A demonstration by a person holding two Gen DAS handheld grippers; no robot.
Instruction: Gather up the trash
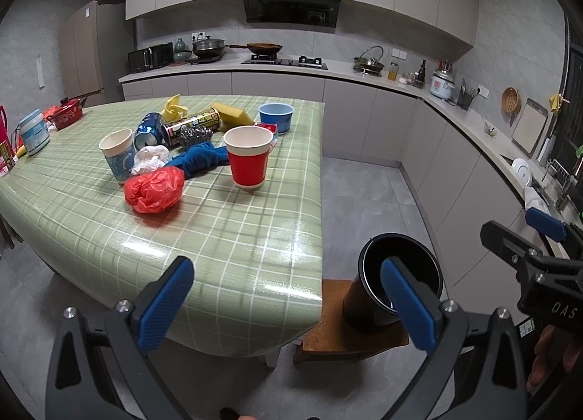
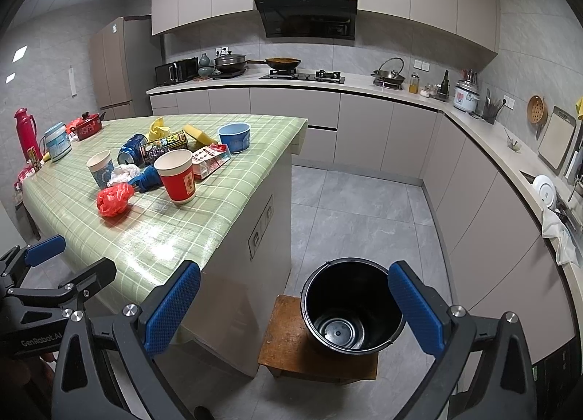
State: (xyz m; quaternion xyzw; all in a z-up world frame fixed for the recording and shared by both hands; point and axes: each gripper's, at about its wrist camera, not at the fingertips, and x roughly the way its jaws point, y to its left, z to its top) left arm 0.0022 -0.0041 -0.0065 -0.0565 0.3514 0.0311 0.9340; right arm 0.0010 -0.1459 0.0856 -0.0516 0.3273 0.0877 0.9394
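Note:
On the green checked table [image 1: 237, 237] lie a crumpled red plastic bag [image 1: 155, 189], a red paper cup [image 1: 249, 155], a blue paper cup [image 1: 117, 154], white crumpled paper [image 1: 150, 158], a blue cloth [image 1: 198, 162], two cans [image 1: 171, 128] and a blue bowl [image 1: 276, 116]. A black bucket [image 2: 351, 307] stands empty on a wooden stool [image 2: 282, 347] beside the table. My left gripper [image 1: 288, 305] hovers open over the table's near corner, holding nothing. My right gripper [image 2: 293, 310] hangs open just above the bucket, also empty. The red bag [image 2: 113, 198] and red cup [image 2: 177, 175] also show in the right wrist view.
A yellow sponge [image 1: 233, 114], a steel scourer [image 1: 195, 135] and a snack pack [image 2: 209, 159] sit among the trash. At the table's far left stand a red pot [image 1: 67, 113], a tub [image 1: 34, 132] and a red flask [image 2: 25, 132]. Kitchen counters [image 2: 492, 150] run behind and right.

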